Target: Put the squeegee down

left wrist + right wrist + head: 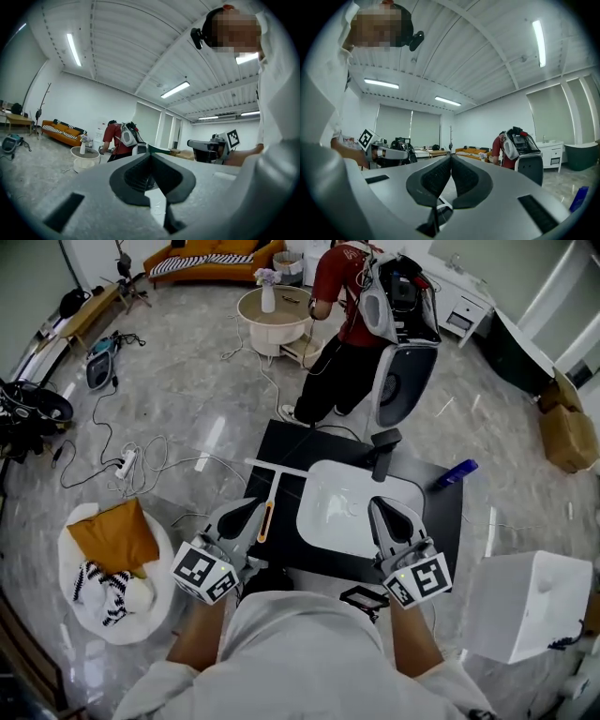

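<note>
Two closed claws — left claw (251,509), right claw (381,506) — squeegee (272,486) flat

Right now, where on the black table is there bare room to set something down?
Bare: the back left corner of the black table, behind the squeegee, and the right strip between the white basin and the table edge, nearer than the blue bottle. Crowded: the left side, where the squeegee lies.

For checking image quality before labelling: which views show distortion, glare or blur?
Head view: fisheye bends the room's edges; glare streaks on the floor. Left gripper view: dark round vignette, the near left gripper looks soft. Right gripper view: same vignette, ceiling lamp blown out.
</note>
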